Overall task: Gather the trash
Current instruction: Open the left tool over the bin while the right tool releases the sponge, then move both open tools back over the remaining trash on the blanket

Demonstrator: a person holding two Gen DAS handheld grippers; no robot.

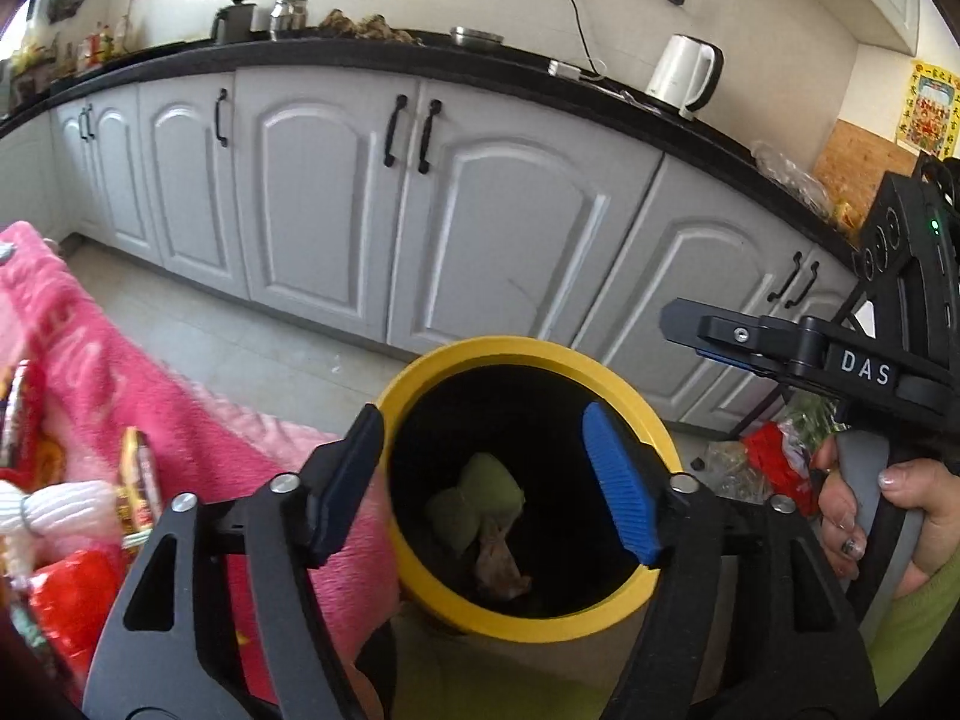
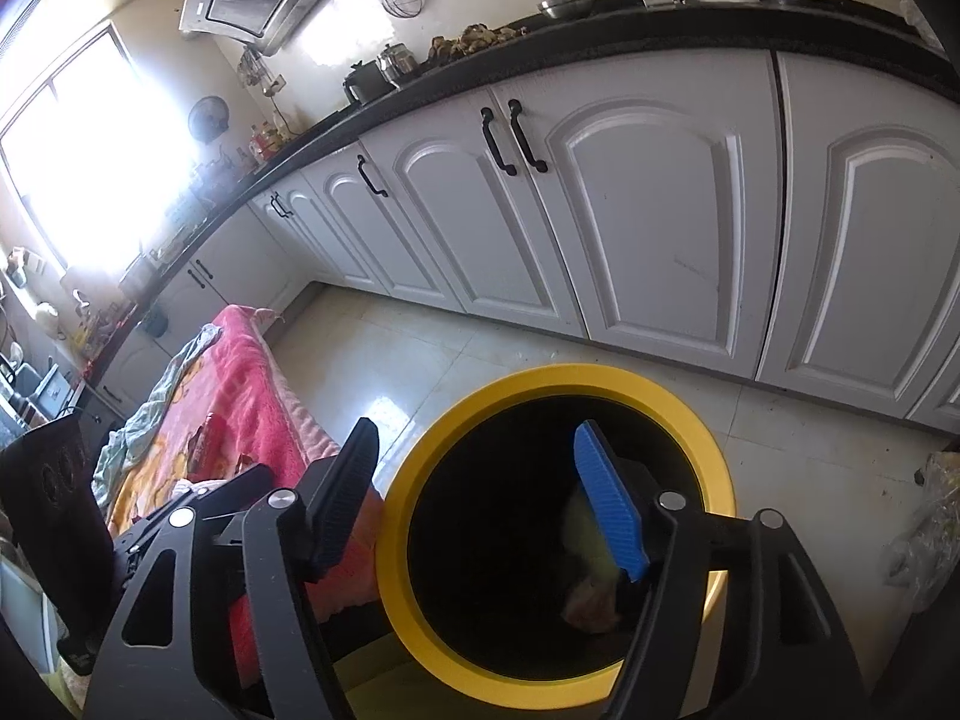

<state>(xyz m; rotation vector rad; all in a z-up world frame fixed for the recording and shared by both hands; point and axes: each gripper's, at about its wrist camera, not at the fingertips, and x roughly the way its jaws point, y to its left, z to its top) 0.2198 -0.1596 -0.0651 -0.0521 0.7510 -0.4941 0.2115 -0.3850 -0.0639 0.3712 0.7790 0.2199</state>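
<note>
Both wrist views look down into a yellow-rimmed waste bin (image 1: 528,618) standing on the tiled kitchen floor (image 2: 384,360) in front of white cabinets (image 1: 336,204). The left gripper (image 1: 486,480) and the right gripper (image 2: 480,498) each hang over the bin's mouth with jaws spread wide and nothing between the pads. At the bottom of the bin lie a pale green crumpled scrap (image 1: 480,504) and a brownish wrapper-like piece (image 1: 501,567); in the right wrist view the green scrap (image 2: 585,531) shows only as a blur beside the blue pad. More candidate trash lies on the pink blanket (image 1: 198,420) to the left: shiny snack packets (image 1: 138,480) and a red crinkled wrapper (image 1: 66,606). Such pieces should be very light, soft and easily crushed, with no fragility to respect; glossy film is likely slippery, so a pinch across a raised fold or a bunched edge should hold better than one on a flat face. A person's hand (image 1: 864,516) grips the right tool's handle. Red and clear bags (image 1: 768,462) sit on the floor beyond the bin
</note>
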